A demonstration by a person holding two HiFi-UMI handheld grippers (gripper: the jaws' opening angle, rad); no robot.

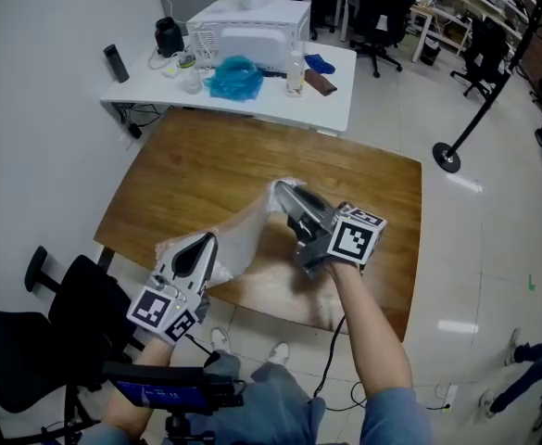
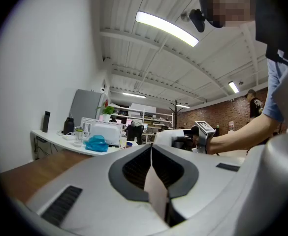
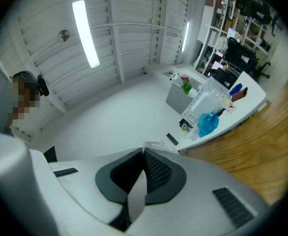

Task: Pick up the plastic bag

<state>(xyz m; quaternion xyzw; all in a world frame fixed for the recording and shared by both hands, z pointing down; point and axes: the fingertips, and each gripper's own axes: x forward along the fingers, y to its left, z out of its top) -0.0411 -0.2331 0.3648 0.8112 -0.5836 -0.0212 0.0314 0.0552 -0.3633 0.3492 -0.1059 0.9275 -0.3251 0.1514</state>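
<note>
Nearest, the left gripper [image 1: 204, 243] and right gripper [image 1: 283, 193] each pinch tight on an edge of the limp, light, slippery plastic bag [image 1: 245, 233], which hangs apparently just above the wooden table [image 1: 206, 160], so rim grips suit it.

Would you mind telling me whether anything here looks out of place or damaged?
Nothing stands out. The plastic bag is stretched between the left tool and the right tool, both shut on its film, over the wooden table. No tear or spill shows.
</note>
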